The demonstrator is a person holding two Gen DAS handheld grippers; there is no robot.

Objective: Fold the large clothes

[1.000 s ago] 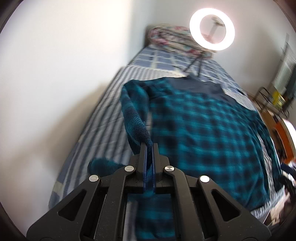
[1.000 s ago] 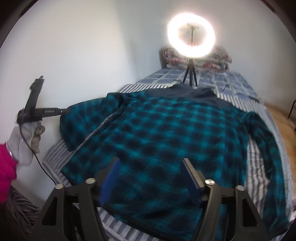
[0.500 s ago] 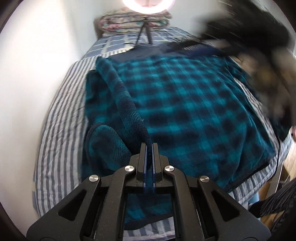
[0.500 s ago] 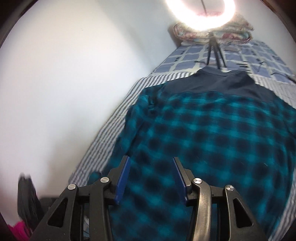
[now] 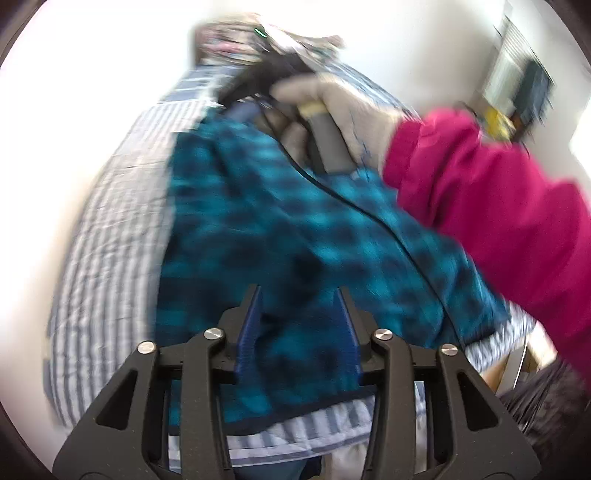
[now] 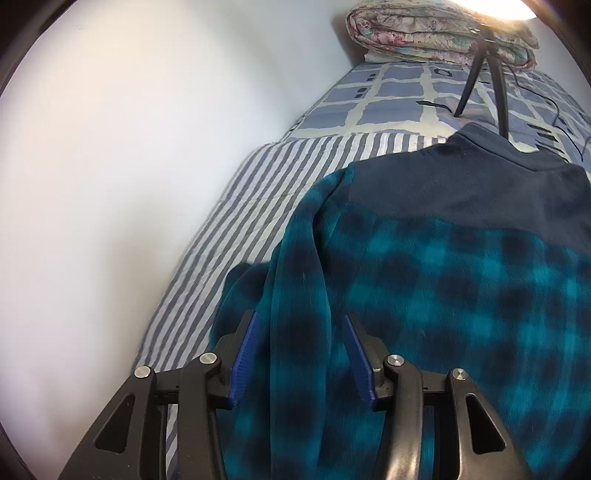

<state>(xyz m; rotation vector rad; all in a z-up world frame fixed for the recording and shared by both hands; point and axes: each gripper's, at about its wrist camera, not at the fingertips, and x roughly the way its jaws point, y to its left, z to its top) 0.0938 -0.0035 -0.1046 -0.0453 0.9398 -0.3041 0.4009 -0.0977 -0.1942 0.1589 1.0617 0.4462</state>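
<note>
A large teal and dark plaid fleece shirt (image 5: 280,229) with a navy yoke lies flat on the striped bed; it also shows in the right wrist view (image 6: 461,280). Its left sleeve (image 6: 295,295) is folded in over the body. My left gripper (image 5: 298,295) is open and empty just above the shirt's lower part. My right gripper (image 6: 300,319) is open, its fingers on either side of the folded sleeve near the shoulder. The right hand and its tool (image 5: 325,110) cross the left wrist view above the shirt.
The striped sheet (image 6: 229,236) runs along a white wall (image 6: 129,147) on the left. A tripod (image 6: 487,66) stands on the checked blanket beyond the collar, with a rolled quilt (image 6: 436,33) behind it. The bed's near edge (image 5: 295,439) lies below the hem.
My left gripper has opened and let go of the sleeve, which now lies folded on the shirt. My right gripper has moved forward and left over the folded sleeve.
</note>
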